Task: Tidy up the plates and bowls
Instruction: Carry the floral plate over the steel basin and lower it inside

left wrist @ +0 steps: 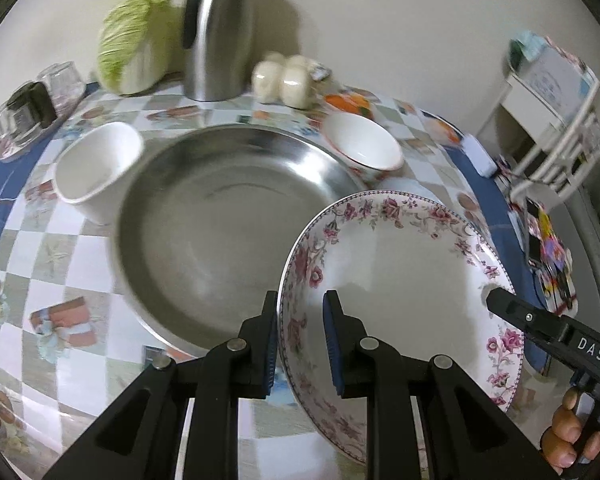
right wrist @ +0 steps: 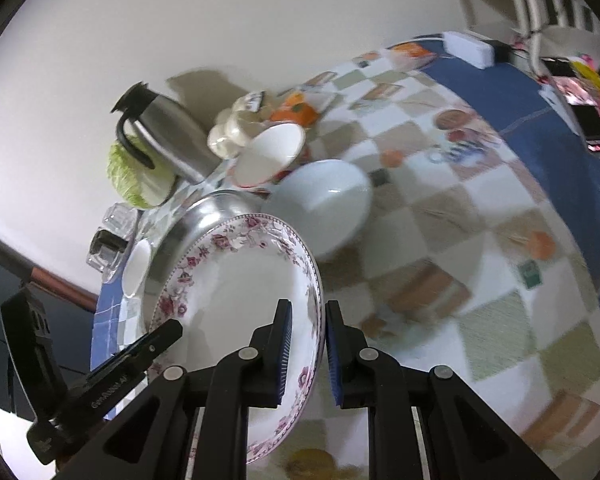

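Note:
A white plate with a pink floral rim (left wrist: 400,272) is held tilted above the table by both grippers. My left gripper (left wrist: 302,344) is shut on its near left rim, one pad inside and one outside. My right gripper (right wrist: 308,352) is shut on the opposite rim of the plate (right wrist: 236,296). Just behind the plate lies a wide steel basin (left wrist: 220,220). A plain white bowl (left wrist: 96,168) stands at the basin's left. At its right stands a red-rimmed bowl (left wrist: 364,144), and beside that a larger white bowl (right wrist: 324,196), mostly hidden in the left wrist view.
At the back by the wall stand a steel thermos jug (left wrist: 220,40), a cabbage (left wrist: 136,40) and pale buns (left wrist: 284,80). Upturned glasses (left wrist: 32,108) sit at the far left. A white wire rack (left wrist: 560,120) and a phone (left wrist: 540,232) are on the right.

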